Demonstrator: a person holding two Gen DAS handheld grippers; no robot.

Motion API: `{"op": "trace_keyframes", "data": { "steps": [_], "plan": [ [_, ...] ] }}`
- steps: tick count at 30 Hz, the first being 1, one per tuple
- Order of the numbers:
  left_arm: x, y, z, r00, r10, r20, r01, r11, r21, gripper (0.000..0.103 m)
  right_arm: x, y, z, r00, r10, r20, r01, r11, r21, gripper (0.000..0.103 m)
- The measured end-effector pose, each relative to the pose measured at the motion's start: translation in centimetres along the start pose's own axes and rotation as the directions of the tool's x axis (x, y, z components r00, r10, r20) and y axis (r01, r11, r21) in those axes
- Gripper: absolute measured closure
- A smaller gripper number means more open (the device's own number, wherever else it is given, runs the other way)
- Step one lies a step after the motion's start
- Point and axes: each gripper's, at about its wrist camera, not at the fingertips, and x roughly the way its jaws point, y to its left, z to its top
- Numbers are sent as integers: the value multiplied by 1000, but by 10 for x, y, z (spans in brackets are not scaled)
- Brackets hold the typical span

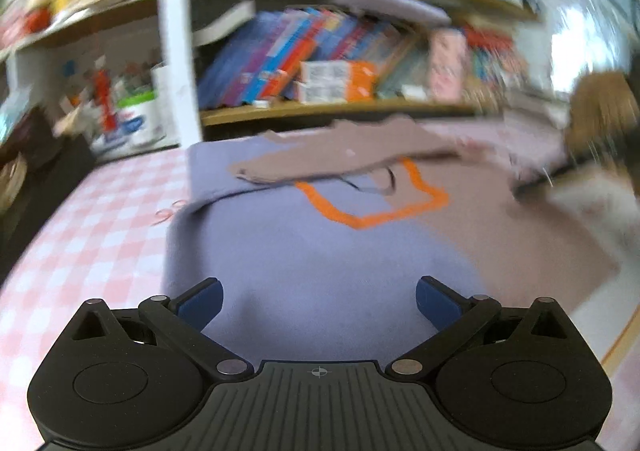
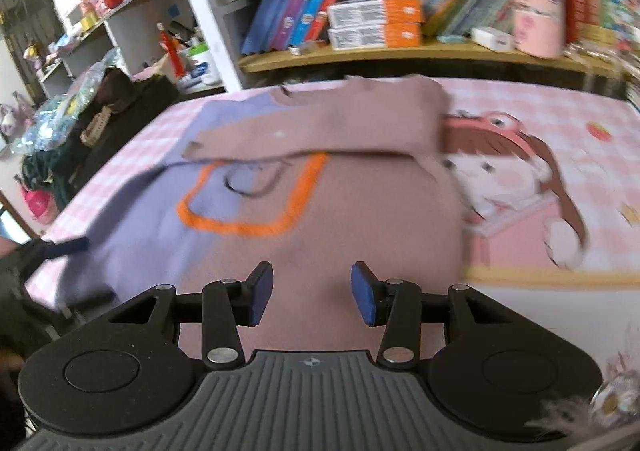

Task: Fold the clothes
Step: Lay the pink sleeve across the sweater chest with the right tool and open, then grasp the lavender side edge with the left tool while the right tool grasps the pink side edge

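A sweater, lilac (image 1: 304,251) on one half and mauve (image 2: 360,211) on the other, lies flat on the pink checked cover, with an orange outlined patch (image 2: 248,227) on its chest. One mauve sleeve (image 2: 320,131) is folded across the upper part. My left gripper (image 1: 318,303) hovers wide open over the lilac half, nothing between its fingers. Seen from the right wrist, a blue finger (image 2: 68,245) of it shows at the sweater's left edge. My right gripper (image 2: 313,297) is open over the mauve lower part, holding nothing.
Behind the bed stands a bookshelf (image 2: 400,51) with leaning books and orange boxes (image 2: 376,25). The cover (image 2: 540,191) bears a cartoon print to the right of the sweater. Dark bags and clutter (image 2: 100,111) sit off the left edge.
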Motion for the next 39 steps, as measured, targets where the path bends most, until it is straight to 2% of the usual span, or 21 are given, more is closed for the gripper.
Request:
{"op": "trace_keyframes", "data": {
  "steps": [2, 9, 11, 12, 13, 14, 16, 19, 22, 23, 24, 27, 29, 33, 39],
  "plan": [
    [-4, 11, -1, 1000, 6, -5, -6, 999, -50, 0, -10, -9, -13, 1000, -25, 9, 25, 1000, 9, 62],
    [-21, 48, -10, 992, 123, -34, -128, 976, -177, 1, -33, -38, -39, 997, -69, 34, 65, 994, 91, 62],
    [-22, 57, -15, 991, 120, -64, -131, 965, -227, 12, -38, -43, -46, 997, -58, 46, 52, 993, 107, 62],
    [-22, 61, -17, 990, 113, -81, -130, 958, -254, 23, -40, -43, -49, 997, -55, 47, 50, 993, 111, 62],
    [-22, 64, -19, 990, 110, -93, -131, 953, -272, 32, -41, -43, -52, 998, -53, 47, 47, 992, 115, 63],
    [-23, 64, -19, 989, 113, -94, -135, 952, -274, 37, -43, -44, -55, 998, -50, 47, 44, 992, 119, 64],
    [-25, 63, -20, 989, 112, -96, -135, 950, -281, 57, -46, -42, -61, 997, -51, 55, 44, 993, 114, 65],
    [-23, 60, -21, 994, 55, -93, -81, 951, -300, 72, -49, -38, -66, 996, -54, 65, 47, 993, 104, 69],
    [-16, 59, -19, 997, -31, -74, 5, 946, -325, 82, -44, -31, -68, 997, -13, 76, 6, 996, 91, 75],
    [-14, 59, -17, 997, -44, -61, 22, 945, -327, 87, -40, -29, -66, 997, 2, 78, -9, 996, 86, 80],
    [-13, 60, -14, 997, -58, -46, 39, 939, -342, 98, -36, -29, -63, 997, 17, 76, -24, 996, 88, 85],
    [-22, 59, 0, 996, -85, 20, 86, 928, -363, 98, -41, -32, -53, 985, 101, 142, -122, 982, 147, 88],
    [-25, 54, 4, 997, -71, 12, 71, 938, -338, 97, -51, -33, -50, 973, 136, 189, -166, 975, 151, 88],
    [-21, 62, -7, 997, -51, -50, 29, 927, -374, 97, -47, -40, -56, 979, 136, 150, -165, 965, 205, 88],
    [-22, 70, -20, 995, -30, -97, -11, 918, -396, 86, -41, -54, -72, 979, 163, 120, -192, 936, 296, 84]
  ]
}}
